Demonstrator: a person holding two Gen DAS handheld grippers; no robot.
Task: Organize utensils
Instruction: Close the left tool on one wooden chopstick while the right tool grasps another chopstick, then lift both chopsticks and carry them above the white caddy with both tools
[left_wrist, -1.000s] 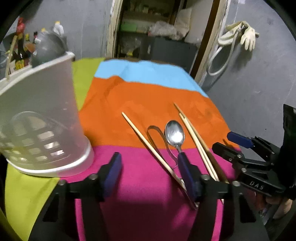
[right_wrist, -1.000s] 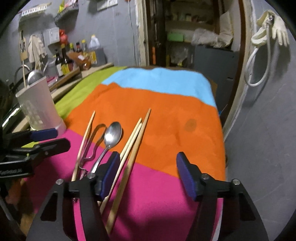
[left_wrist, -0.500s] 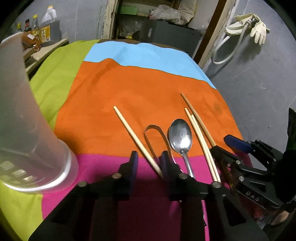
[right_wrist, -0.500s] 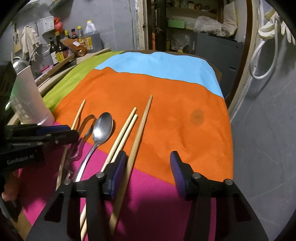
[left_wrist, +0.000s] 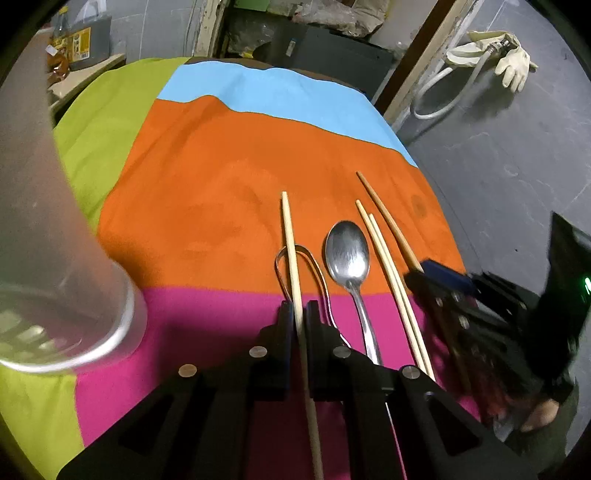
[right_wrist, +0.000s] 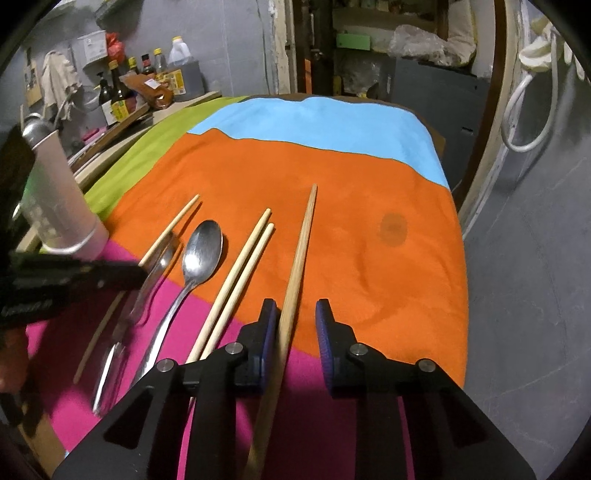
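So the left gripper (left_wrist: 298, 321) has both pads clamped right on a pale chopstick (left_wrist: 290, 240), the leftmost of the utensils on the striped cloth (left_wrist: 221, 177). That chopstick lies across a bent wire loop (left_wrist: 317, 273), some kind of metal utensil I can't make out properly.

The right gripper (right_wrist: 295, 332) has been closing, but it isn't clamped yet. A darker, thicker chopstick (right_wrist: 301, 251) sits between its pads, close against the left one, with a clear gap to the right one. So around it, not gripping.

Between those two chopsticks, everything lies on the cloth roughly where the orange stripe meets the pink one: a metal spoon (left_wrist: 349, 254) bowl-up, then a pair of pale chopsticks (left_wrist: 384, 258) side by side just to its right. All of them point away from the cameras.

A white plastic holder (right_wrist: 61, 206) with slotted sides stands off to the left, well apart from the utensils. It's huge and blurry in the left camera. Bottles (right_wrist: 122, 88) sit on a ledge further back.
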